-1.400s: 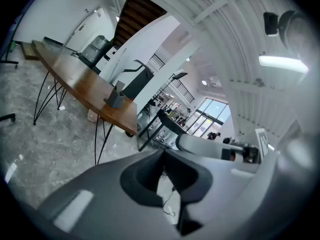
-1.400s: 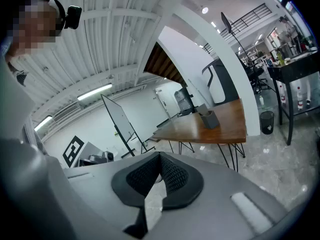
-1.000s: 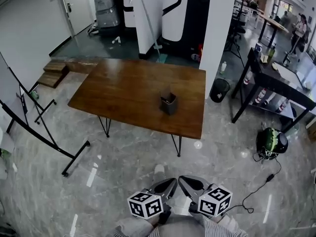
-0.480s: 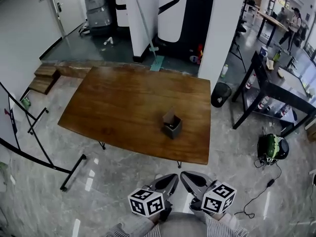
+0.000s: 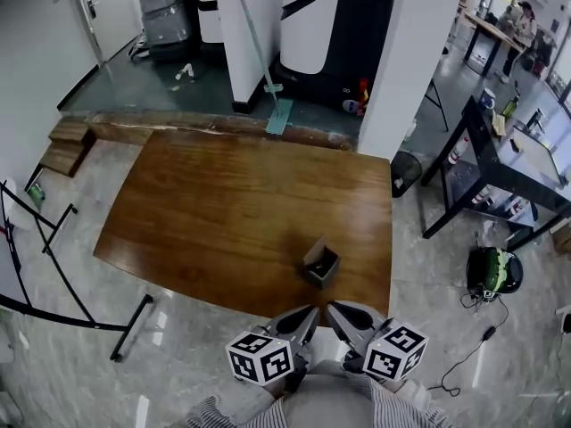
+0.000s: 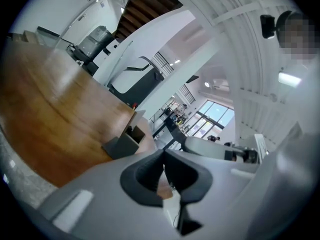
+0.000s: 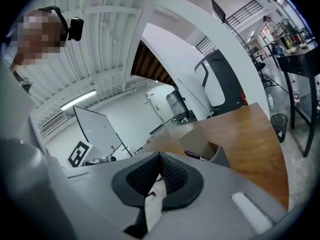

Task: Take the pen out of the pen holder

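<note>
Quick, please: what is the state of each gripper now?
Left gripper: closed, holding nothing.
Right gripper: closed, holding nothing.

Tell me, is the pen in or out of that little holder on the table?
In. The right gripper view shows the dark pen lying in the pen holder's open top.
</note>
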